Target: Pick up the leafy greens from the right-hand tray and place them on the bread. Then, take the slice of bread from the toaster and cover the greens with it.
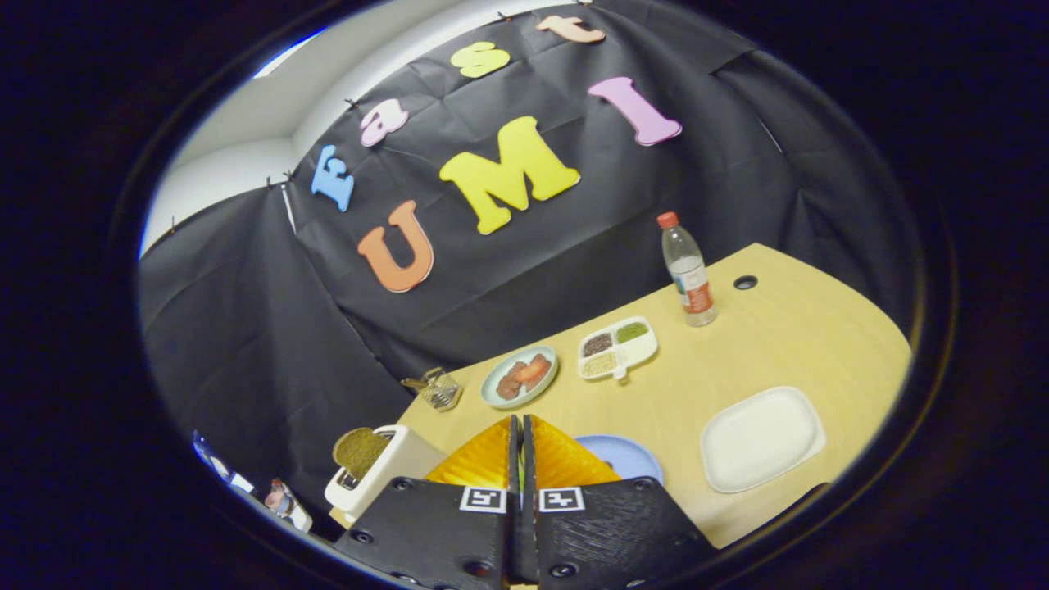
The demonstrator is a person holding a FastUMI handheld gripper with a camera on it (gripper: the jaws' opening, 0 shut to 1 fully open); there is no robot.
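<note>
My gripper (521, 426) hangs above the wooden table (787, 336), its fingers pressed together with no thing showing between them. Just beyond them lies a blue plate (631, 456), mostly hidden by the fingers, so I cannot tell what is on it. To the right of the fingers sits a white tray (762, 438) with nothing in it. To their left stands a white toaster (389, 479) with a brown slice of bread (359, 451) sticking out of its slot.
Farther back on the table are a round plate with reddish-brown pieces (519, 377), a white divided dish of seeds and greens (617, 348), a plastic bottle with a red cap (688, 270) and a small metal holder (438, 389). The black cloth wall stands behind.
</note>
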